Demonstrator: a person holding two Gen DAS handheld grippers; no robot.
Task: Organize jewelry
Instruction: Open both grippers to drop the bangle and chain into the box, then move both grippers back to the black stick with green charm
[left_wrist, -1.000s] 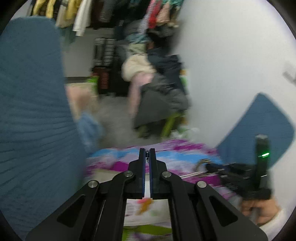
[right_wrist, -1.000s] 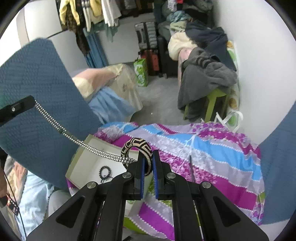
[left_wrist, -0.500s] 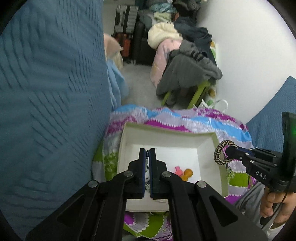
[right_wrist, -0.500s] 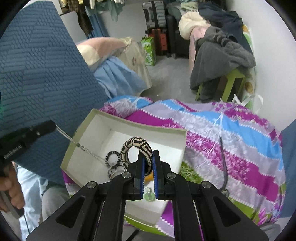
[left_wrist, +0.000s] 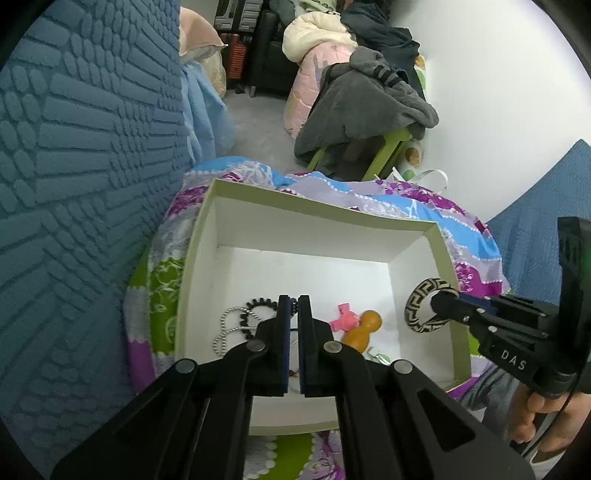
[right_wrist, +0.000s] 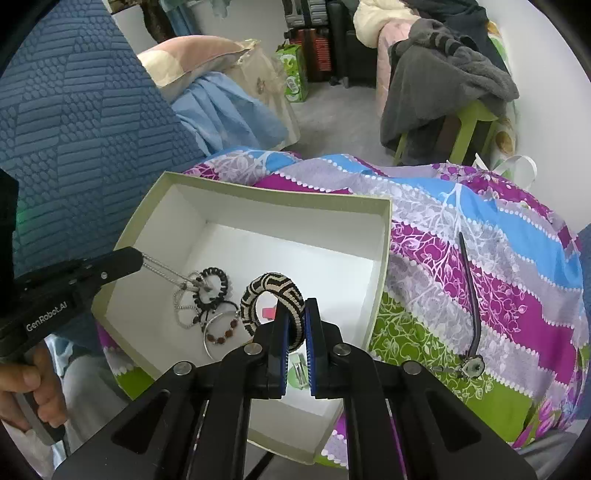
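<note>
Jewelry box (right_wrist: 382, 258); "GenRobot.AI" on left gripper (right_wrist: 138, 258).

Box (right_wrist: 258, 195): white inside, pale olive rim. Bangle (right_wrist: 271, 295): black and cream key pattern. Bedspread (right_wrist: 480, 266): purple, blue, lilac and green stripes with white leaf print, dotted edging. Cushion (right_wrist: 74, 122), upper left: blue, raised brick texture. Towel (right_wrist: 443, 85), upper right: grey. Stool (right_wrist: 472, 125): lime green.

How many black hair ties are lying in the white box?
2, maybe more hidden: one hair tie under the silver chain, another just nearer the camera, both at the box's left side.
</note>
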